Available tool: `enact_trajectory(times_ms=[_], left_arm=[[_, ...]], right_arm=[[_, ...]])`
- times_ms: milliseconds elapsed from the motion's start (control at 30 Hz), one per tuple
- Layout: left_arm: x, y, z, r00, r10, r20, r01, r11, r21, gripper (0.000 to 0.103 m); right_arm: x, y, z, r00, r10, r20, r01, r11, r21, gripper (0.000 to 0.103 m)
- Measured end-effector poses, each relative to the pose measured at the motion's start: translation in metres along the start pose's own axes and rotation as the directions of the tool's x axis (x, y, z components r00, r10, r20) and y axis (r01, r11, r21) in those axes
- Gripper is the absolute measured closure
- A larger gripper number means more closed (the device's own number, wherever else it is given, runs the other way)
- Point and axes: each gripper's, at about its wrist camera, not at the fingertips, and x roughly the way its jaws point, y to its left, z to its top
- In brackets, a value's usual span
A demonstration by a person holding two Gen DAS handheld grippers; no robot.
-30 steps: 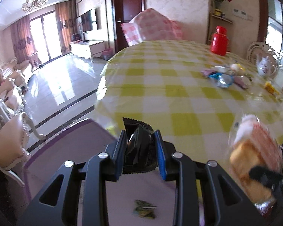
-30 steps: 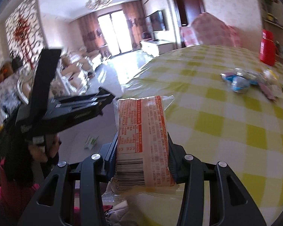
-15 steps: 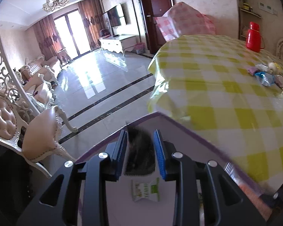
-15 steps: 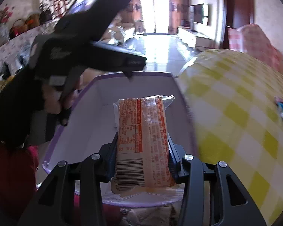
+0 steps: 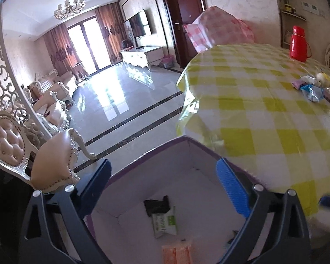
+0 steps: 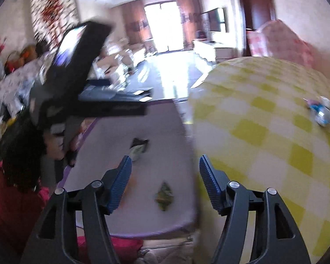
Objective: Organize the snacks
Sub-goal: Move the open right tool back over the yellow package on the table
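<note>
My left gripper (image 5: pixel 164 162) hangs over a purple-rimmed white box (image 5: pixel 160 148), its jaws opening wide with nothing between them. On the box floor lie a black packet (image 5: pixel 157 204), a white-and-green packet (image 5: pixel 164 222) and an orange packet (image 5: pixel 178 254). My right gripper (image 6: pixel 165 160) is above the same box (image 6: pixel 165 118), its jaws opening and empty. Below it are the black packet (image 6: pixel 140 142) and a small green packet (image 6: pixel 164 194). The left gripper (image 6: pixel 148 101) shows at the box's far left side. A pile of loose snacks (image 5: pixel 314 88) lies on the table.
The round table with the yellow checked cloth (image 5: pixel 264 114) stands right of the box, with a red thermos (image 5: pixel 299 44) at its back. A padded chair (image 5: pixel 52 165) stands left of the box. A person's pink sleeve (image 6: pixel 15 209) is at lower left. The right wrist view is blurred.
Both grippers swung from the table over the box and opened. The left let go of the black packet and the right let go of the orange-and-white packet; both packets now lie in the box.
</note>
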Motion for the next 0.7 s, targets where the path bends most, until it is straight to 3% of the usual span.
enact_trajectory(times_ms=[200, 367, 400, 433, 467, 500, 533, 600, 633, 700], left_arm=[[-0.009, -0.032, 0.005, 0.998, -0.062, 0.021, 0.062, 0.998, 0.029, 0.006], [-0.02, -0.085, 0.02, 0.985, -0.173, 0.024, 0.172, 0.984, 0.04, 0.005], [-0.024, -0.099, 0.025, 0.972, -0.235, 0.023, 0.234, 0.972, 0.033, 0.003], [-0.027, -0.12, 0.033, 0.945, -0.327, 0.015, 0.326, 0.945, 0.021, 0.002], [-0.029, -0.134, 0.038, 0.928, -0.372, 0.012, 0.372, 0.928, 0.018, 0.002], [-0.032, -0.158, 0.048, 0.901, -0.434, 0.013, 0.434, 0.901, 0.021, 0.002], [-0.033, -0.179, 0.056, 0.876, -0.483, 0.013, 0.482, 0.876, 0.025, 0.002], [-0.028, -0.215, 0.068, 0.844, -0.536, 0.009, 0.535, 0.844, 0.032, 0.002], [-0.022, -0.233, 0.073, 0.834, -0.551, 0.007, 0.551, 0.834, 0.03, 0.002], [-0.006, -0.272, 0.082, 0.846, -0.533, -0.004, 0.533, 0.846, 0.022, 0.002]], right_arm=[[-0.04, -0.076, -0.003, 0.989, -0.108, 0.098, 0.091, 0.982, 0.164, 0.032], [-0.069, -0.145, -0.021, 0.962, -0.256, 0.097, 0.214, 0.925, 0.314, 0.026], [-0.073, -0.158, -0.026, 0.954, -0.285, 0.087, 0.24, 0.908, 0.343, 0.025], [-0.077, -0.17, -0.032, 0.948, -0.307, 0.079, 0.259, 0.894, 0.366, 0.025], [-0.081, -0.185, -0.038, 0.938, -0.34, 0.063, 0.288, 0.87, 0.4, 0.025], [-0.084, -0.195, -0.043, 0.931, -0.361, 0.049, 0.307, 0.85, 0.427, 0.025], [-0.09, -0.207, -0.047, 0.927, -0.372, 0.042, 0.313, 0.831, 0.46, 0.025], [-0.106, -0.229, -0.057, 0.909, -0.414, 0.051, 0.334, 0.794, 0.508, 0.023], [-0.116, -0.24, -0.061, 0.884, -0.465, 0.044, 0.377, 0.767, 0.519, 0.022], [-0.13, -0.257, -0.068, 0.857, -0.513, 0.038, 0.417, 0.737, 0.532, 0.018]])
